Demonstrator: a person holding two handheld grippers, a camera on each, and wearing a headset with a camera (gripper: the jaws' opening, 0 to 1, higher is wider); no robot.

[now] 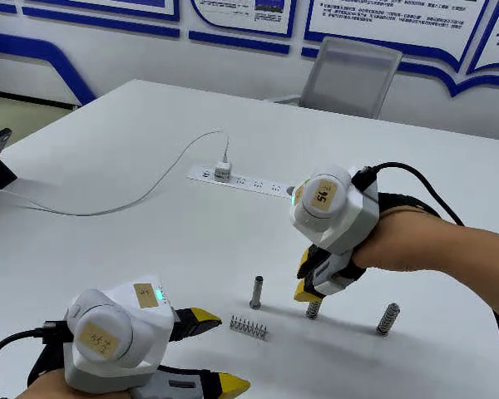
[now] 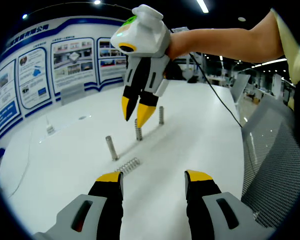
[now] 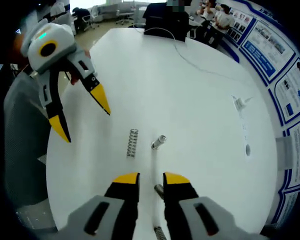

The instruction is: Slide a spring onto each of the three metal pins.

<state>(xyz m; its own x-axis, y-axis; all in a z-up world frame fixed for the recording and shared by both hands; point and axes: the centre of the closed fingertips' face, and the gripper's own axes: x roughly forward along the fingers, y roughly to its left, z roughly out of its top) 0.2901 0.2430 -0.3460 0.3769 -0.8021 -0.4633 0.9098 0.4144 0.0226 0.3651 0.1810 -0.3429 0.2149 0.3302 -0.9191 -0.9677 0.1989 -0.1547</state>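
Status: two of the three metal pins carry springs, the middle pin [image 1: 313,309] and the end pin [image 1: 387,318]. The third pin [image 1: 256,292] stands bare and upright. The last spring [image 1: 249,326] lies flat on the white table [image 1: 150,249] just beside it, between that pin and my left gripper [image 1: 219,350]. The left gripper's jaws are spread wide, hold nothing and point toward that spring. My right gripper [image 2: 135,111] hangs directly over the middle pin, its tips only narrowly parted and, as far as I can judge, gripping nothing. Risks noted: the pins appear to stand free on the table, so lifting the right gripper off-line could snag the seated spring and tip the middle pin, which is near the bare one. The loose spring is thin and round. A pinch off its centre could roll or flick it away, and a hard squeeze could bend its coils. Threading it onto the bare pin at any tilt would likely push the pin over, so the right gripper may need to steady it.
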